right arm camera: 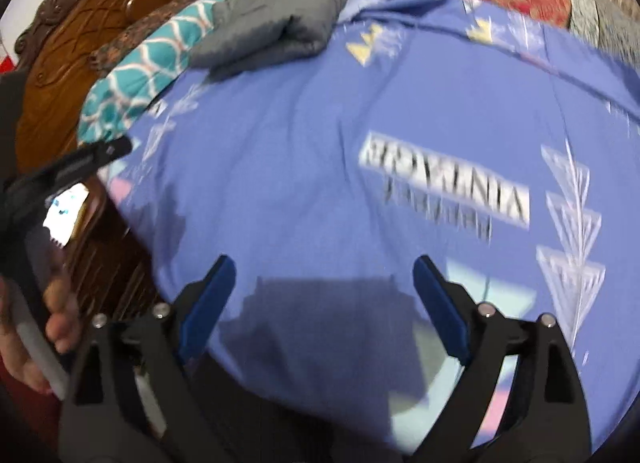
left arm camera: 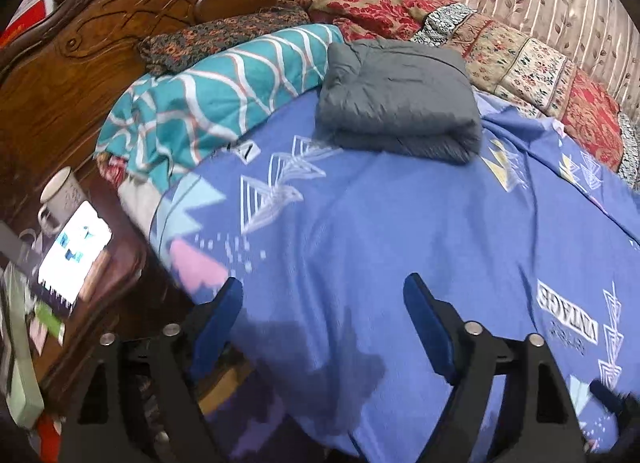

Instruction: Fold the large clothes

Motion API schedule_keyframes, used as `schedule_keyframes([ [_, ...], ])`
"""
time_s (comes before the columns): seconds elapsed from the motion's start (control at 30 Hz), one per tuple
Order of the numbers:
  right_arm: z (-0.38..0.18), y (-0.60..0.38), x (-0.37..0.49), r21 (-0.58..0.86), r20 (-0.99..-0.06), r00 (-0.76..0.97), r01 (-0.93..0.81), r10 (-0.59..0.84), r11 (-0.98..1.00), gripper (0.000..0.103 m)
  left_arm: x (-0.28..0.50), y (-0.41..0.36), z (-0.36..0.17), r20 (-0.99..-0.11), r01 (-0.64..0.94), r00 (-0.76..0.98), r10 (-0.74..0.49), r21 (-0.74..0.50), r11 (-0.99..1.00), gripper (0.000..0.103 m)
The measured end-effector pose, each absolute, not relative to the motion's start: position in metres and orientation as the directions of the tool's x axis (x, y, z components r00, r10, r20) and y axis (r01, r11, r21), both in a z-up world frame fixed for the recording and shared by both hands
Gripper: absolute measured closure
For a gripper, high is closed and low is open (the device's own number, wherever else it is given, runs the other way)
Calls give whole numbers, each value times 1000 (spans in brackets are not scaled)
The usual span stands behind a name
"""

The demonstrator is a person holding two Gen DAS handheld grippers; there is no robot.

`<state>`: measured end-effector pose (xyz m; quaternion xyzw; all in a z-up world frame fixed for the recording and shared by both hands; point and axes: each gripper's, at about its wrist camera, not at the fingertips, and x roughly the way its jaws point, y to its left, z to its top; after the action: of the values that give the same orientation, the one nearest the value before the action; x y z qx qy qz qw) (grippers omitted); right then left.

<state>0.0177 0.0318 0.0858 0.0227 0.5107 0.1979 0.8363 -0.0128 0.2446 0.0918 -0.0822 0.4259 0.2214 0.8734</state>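
Left wrist view: folded grey garment (left arm camera: pixel 400 103) sits far up the bed near the headboard (left arm camera: pixel 120 23), well ahead of both wide-open, empty tongs, left tongs (left arm camera: pixel 328 303) slightly nearer than right tongs (right arm camera: pixel 324 283).

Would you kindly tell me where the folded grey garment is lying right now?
The folded grey garment lies at the far end of the blue bedsheet, right of the teal pillow and before the red floral quilt; the right wrist view shows it upper left.

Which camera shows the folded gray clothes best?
The left wrist view. There the folded gray clothes sit sharp and whole on the blue bedsheet, near the pillows. The right wrist view shows the bundle too, but smaller, blurry and pushed toward the top edge.
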Motion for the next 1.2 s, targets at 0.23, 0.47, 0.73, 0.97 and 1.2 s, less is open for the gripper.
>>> schedule_keyframes([
  [0.23,86,-1,-18,294,-850,354,-295,390,909,16,-41,214,93,-784,-436,520,340,98,894,3],
  [0.47,96,-23,-29,330,-833,366,-273,415,903,16,-55,187,99,-791,-416,510,338,118,902,3],
  [0.73,108,-43,-41,368,-808,363,-303,464,879,14,-62,155,109,-779,-370,529,336,145,918,3],
  [0.97,121,-59,-53,339,-786,416,-328,457,882,13,-66,132,119,-782,-299,568,257,94,950,3],
  [1.2,124,-80,-56,351,-771,443,-303,457,886,13,-67,115,115,-800,-258,563,206,66,964,3],
])
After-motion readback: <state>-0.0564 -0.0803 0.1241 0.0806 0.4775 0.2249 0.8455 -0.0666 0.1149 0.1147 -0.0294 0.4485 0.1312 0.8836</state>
